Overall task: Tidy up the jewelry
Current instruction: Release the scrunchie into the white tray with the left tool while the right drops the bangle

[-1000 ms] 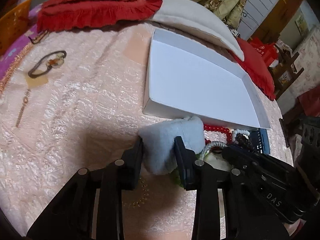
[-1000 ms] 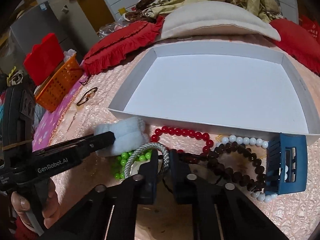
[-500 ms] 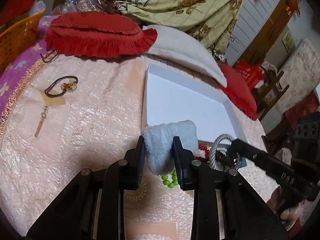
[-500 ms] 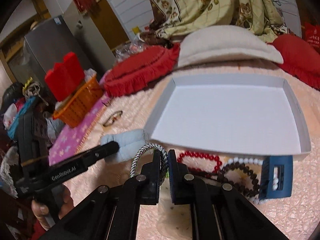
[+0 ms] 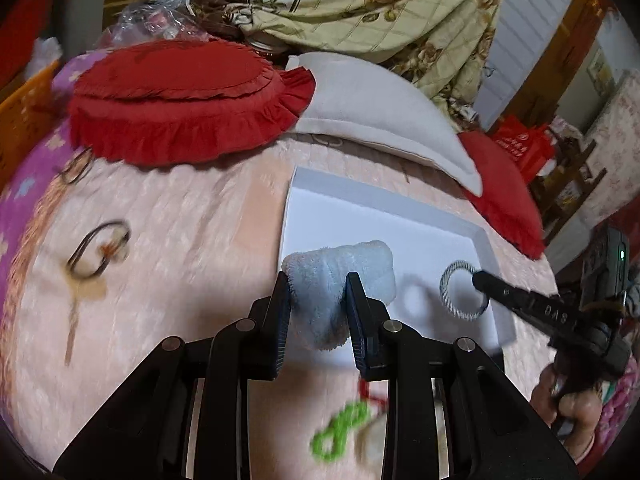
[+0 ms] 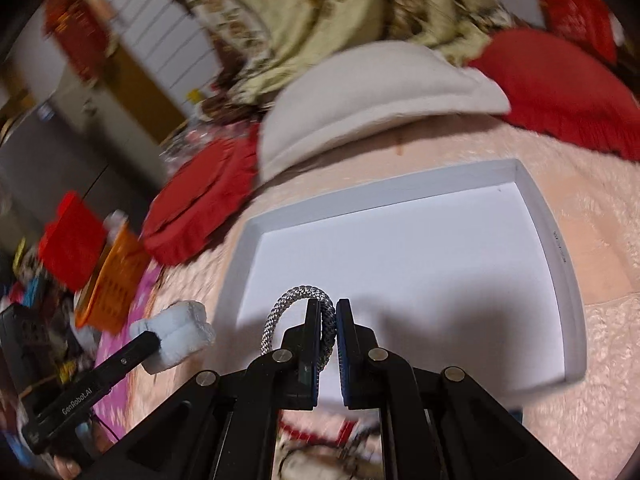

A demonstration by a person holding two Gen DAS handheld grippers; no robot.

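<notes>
Left gripper (image 5: pixel 316 300): I clamp a fluffy pale-blue scrunchie (image 5: pixel 340 276).
Right gripper (image 6: pixel 329 320): I pinch a grey braided cord ring (image 6: pixel 298 300) above the white cardboard tray (image 6: pixel 560 256).

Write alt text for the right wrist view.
The right claw grips a grey braided bracelet above an empty white tray on a pink bedspread. At left, the left claw holds a pale blue fluffy roll.

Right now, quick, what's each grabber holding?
Left gripper: closed on the fluffy blue pad.
Right gripper: closed on the grey braided bracelet, above the white tray.
</notes>
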